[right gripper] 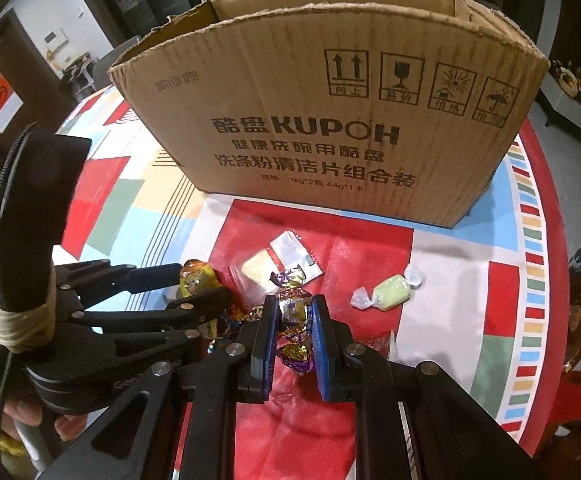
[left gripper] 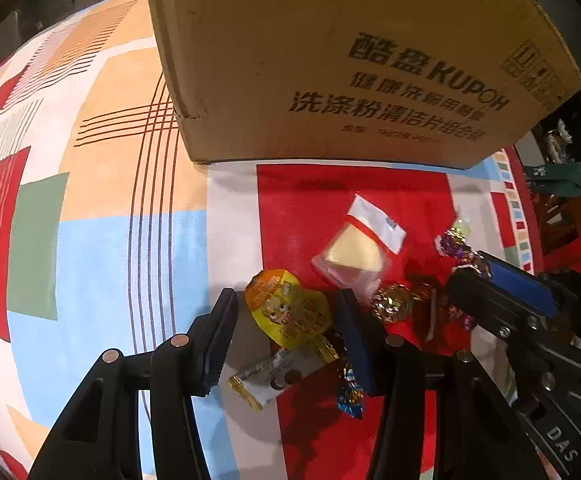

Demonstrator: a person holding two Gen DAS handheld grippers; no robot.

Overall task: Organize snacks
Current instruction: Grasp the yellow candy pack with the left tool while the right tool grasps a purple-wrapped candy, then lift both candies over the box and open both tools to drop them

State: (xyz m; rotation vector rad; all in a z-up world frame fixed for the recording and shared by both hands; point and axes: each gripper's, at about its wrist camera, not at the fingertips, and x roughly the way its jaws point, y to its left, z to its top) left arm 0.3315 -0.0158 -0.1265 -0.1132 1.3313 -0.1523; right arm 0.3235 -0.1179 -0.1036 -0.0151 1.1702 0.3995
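Note:
Snacks lie on a patterned tablecloth before an open cardboard box, which also fills the top of the left wrist view. My left gripper is open around a yellow jelly cup; a silver cookie packet lies just below it. My right gripper is shut on a purple foil candy and also shows in the left wrist view. A clear bag with a pale yellow snack lies ahead and shows in the right wrist view. A green wrapped candy lies to the right.
A gold foil candy and a blue foil candy lie beside my left gripper. The round table's red edge curves on the right. Dark furniture and clutter stand beyond the table.

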